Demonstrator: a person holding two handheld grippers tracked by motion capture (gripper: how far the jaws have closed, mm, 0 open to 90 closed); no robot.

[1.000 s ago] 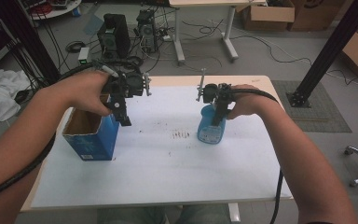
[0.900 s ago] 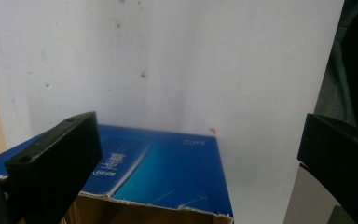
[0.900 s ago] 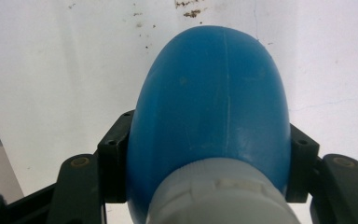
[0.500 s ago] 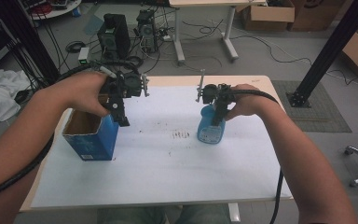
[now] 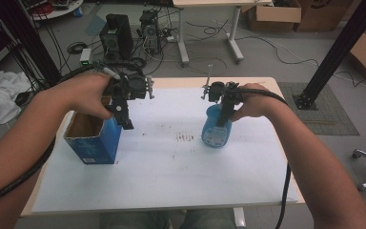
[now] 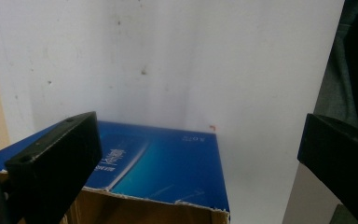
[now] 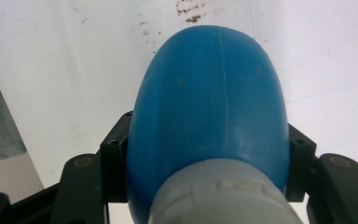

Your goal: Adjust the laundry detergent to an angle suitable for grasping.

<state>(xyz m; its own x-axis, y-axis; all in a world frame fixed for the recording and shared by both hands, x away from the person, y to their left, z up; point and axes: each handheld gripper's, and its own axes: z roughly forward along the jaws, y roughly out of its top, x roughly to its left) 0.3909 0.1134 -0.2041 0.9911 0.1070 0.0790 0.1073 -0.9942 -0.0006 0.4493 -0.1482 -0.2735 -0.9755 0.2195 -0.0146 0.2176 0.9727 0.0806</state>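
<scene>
Evidently the step in hand is the lift-off: the right tool (image 5: 224,116) is clamped on the blue bottle (image 5: 215,130) just below its pale grey collar, with a jaw pressed against each flank of the body in the right gripper view, while the bottle's base rests on the white counter (image 5: 171,162) right of centre in the high view. The left tool (image 5: 123,116) hangs with its jaws wide apart over the near right corner of the open blue cardboard box (image 5: 94,138), which stands at the left of the high view; whether a jaw touches the rim I cannot tell. My reading is that the bottle is meant for the box, so the next move calls for a straight lift, a carry leftward across the counter past the brown specks (image 5: 186,138) at its middle, and a lowering into the open top, with the left tool steadying the box wall or clearing out of the way. The bottle is smooth, rounded, glossy blue plastic with a faint mould seam down its body (image 7: 223,93) and a printed label low on its front; its curved sides look slippery, so the grip should stay firm.
</scene>
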